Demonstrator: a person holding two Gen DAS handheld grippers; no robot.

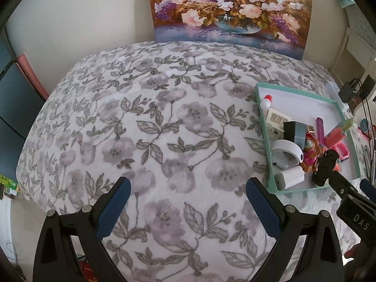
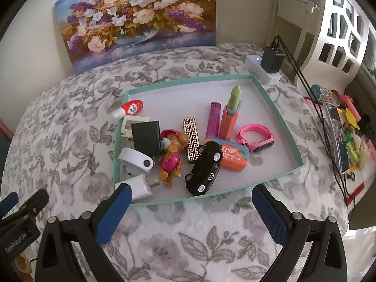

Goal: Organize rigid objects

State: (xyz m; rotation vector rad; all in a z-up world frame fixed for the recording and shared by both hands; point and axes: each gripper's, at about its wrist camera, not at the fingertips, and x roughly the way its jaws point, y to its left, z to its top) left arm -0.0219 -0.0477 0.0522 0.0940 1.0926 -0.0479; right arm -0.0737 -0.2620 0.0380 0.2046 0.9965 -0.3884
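The surface is a bed under a white fleece blanket printed with grey flowers and leaves (image 1: pixel 164 117). Its left half lies bare from the near edge to the flower painting (image 1: pixel 231 9) propped against the back wall, leaving wide room there.

The left gripper (image 1: pixel 188 188) hovers low over this bare stretch, level and facing the painting, its blue-padded fingers (image 1: pixel 115 209) spread wide with nothing between them.

Right of it sits the shallow white tray with a mint-green rim (image 2: pixel 277 108), its near rim parallel to the bed's front edge. The things crowd its left and middle. From the left: a small red-and-white glue bottle (image 2: pixel 130 108) lying with its nozzle toward the left rim, a black rectangular box (image 2: pixel 145 137), a white band (image 2: pixel 136 162), a white plug charger (image 2: pixel 141 185) at the near-left corner with its prongs pointing right, an orange toy dog in pink (image 2: pixel 171 157), and a black toy car (image 2: pixel 204 166) whose long axis runs diagonally, near-left to far-right. Further right lie an orange carrot-knife case (image 2: pixel 232 159), an upright lipstick-shaped toy (image 2: pixel 231 115) and a pink wristband (image 2: pixel 256 137). The tray's far-right part is open floor.

The right gripper (image 2: pixel 192 199) hangs just before the tray's near rim, aimed at the car, fingers wide apart and empty.

A white power strip (image 2: pixel 263 70) lies just beyond the tray's far-right corner.
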